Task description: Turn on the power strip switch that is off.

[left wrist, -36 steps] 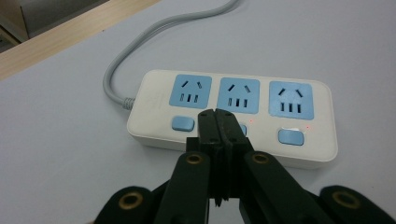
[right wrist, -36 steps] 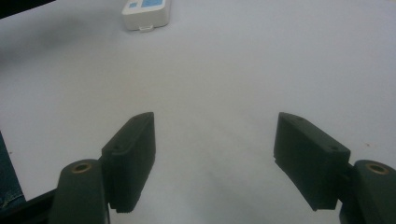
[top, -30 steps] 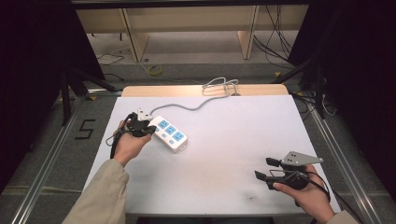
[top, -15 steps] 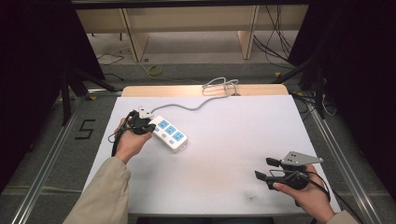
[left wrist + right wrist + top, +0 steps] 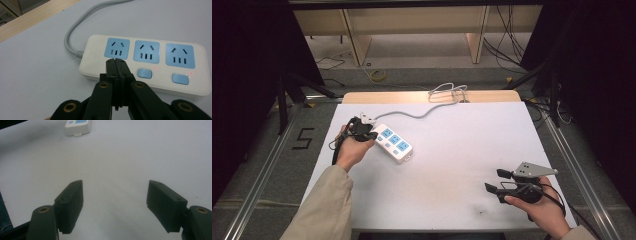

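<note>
Left gripper view: left gripper point(image 5: 117, 61) jaws squeezed tight, empty, pressing the power strip point(image 5: 150, 62) first switch; right gripper point(image 5: 113, 205) jaws wide, empty

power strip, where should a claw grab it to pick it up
Grip the power strip across its narrow width, near the free end away from the cord, coming down from above. It lies flat, and its long straight sides suit two jaws. The open right claw could likely do it; the left claw is shut over the switch row.
</note>
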Motion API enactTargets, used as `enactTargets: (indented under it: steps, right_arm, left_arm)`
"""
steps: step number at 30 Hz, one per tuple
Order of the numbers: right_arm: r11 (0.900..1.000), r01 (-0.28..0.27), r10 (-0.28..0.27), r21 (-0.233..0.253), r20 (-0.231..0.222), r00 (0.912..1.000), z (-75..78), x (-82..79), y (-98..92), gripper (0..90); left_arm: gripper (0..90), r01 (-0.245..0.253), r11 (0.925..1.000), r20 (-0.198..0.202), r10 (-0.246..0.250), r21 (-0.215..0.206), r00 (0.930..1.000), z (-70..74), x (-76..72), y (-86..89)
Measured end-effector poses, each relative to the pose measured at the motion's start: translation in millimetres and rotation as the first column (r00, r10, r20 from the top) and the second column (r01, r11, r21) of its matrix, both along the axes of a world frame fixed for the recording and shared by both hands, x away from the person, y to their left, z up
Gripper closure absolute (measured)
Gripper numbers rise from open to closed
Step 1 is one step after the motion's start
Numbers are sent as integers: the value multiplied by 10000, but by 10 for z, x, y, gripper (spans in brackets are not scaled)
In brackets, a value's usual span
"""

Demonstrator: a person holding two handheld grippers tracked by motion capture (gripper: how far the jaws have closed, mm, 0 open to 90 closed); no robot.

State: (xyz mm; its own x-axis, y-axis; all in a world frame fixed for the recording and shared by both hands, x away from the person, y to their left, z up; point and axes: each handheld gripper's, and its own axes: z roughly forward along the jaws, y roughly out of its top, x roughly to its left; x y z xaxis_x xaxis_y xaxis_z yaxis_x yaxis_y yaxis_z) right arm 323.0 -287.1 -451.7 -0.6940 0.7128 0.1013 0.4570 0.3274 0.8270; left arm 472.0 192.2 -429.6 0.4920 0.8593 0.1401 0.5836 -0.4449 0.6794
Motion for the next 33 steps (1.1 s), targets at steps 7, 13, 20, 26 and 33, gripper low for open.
enactTargets:
  steps: [7, 13, 20, 26, 33]
  right_arm:
    - [10000, -3, 3, 7, -4, 10000, -3, 2, 1, 301]
    - [10000, -12, 12, -10, -22, 10000, -5, 4, 1, 302]
    - [10000, -6, 6, -5, -27, 10000, -5, 7, 1, 303]
    - [10000, -3, 3, -22, -24, 10000, -7, 8, 0, 303]
    - [10000, 43, -43, -40, -31, 10000, -7, 7, -3, 303]
  left_arm:
    - [898, -55, 10000, -26, 55, 2, 10000, -14, 44, 4]
    - [898, -57, 9999, 18, 57, 159, 10000, -35, 87, -22]
    - [898, -25, 9998, -72, 27, 221, 10000, -49, 132, -39]
    - [898, 31, 9995, -89, -29, 313, 10000, -39, 165, -61]
    - [898, 33, 9996, -127, -30, 275, 9999, -56, 211, -84]
